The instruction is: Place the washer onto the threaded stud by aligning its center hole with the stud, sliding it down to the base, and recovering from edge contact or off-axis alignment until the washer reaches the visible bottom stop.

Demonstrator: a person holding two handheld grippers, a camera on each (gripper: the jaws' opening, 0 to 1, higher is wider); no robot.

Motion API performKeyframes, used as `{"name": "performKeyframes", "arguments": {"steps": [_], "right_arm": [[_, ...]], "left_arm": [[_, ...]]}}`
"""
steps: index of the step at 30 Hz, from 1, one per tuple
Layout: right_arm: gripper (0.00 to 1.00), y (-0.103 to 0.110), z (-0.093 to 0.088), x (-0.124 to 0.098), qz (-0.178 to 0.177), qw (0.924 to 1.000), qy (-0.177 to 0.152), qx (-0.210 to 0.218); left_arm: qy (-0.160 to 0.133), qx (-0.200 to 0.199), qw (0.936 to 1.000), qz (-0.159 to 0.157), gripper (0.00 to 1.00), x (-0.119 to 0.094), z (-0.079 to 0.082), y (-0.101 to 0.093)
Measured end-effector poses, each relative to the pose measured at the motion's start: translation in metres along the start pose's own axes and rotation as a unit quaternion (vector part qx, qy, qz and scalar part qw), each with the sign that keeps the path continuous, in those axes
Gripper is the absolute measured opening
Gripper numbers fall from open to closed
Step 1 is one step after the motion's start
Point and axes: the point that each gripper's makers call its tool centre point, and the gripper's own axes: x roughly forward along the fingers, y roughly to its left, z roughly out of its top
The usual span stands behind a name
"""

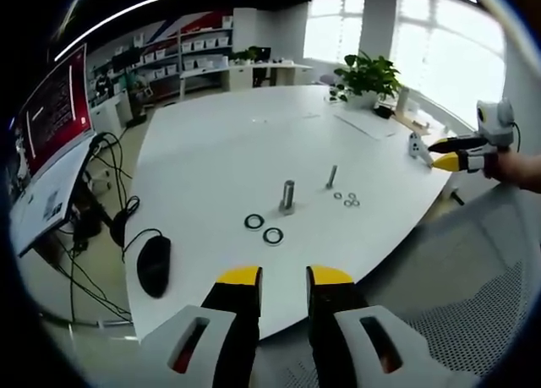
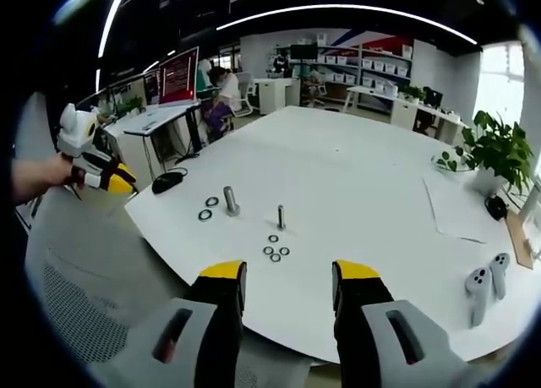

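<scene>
Left tongs [image 1: 284,276] and right tongs [image 2: 289,275] both released, empty, well short of the white round worktop [image 1: 220,151]. Small grey metal washers [image 2: 275,252] loose near the thin threaded stud [image 2: 281,216]; best pinched by the rim, hole kept visible. Right gripper view alone: white handheld controllers [image 2: 485,289].

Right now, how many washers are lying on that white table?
6. Two large dark washers lie beside the thick stud; four small washers cluster before the thin stud. Others may be too small to see.
</scene>
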Motion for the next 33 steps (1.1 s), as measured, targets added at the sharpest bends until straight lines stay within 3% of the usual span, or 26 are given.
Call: {"name": "performKeyframes", "arguments": {"steps": [7,15,19,33], "right_arm": [[0.43,0.006,-0.003,0.001,0.010,0.9999,0.009,-0.005],[0.43,0.012,0.004,-0.001,0.029,0.9994,-0.013,0.010],[0.43,0.012,0.008,-0.003,0.036,0.9988,-0.026,0.021],[0.43,0.030,0.013,-0.003,0.078,0.9960,-0.039,0.018]], "left_arm": [[-0.001,-0.013,0.9999,0.005,0.19,-0.001,-0.001,0.003],[0.000,-0.042,0.9988,0.026,0.20,-0.003,-0.003,0.013],[0.020,-0.030,0.9987,0.036,0.20,-0.001,-0.009,0.014],[0.026,-0.039,0.9962,0.073,0.20,-0.005,-0.012,0.029]]}}
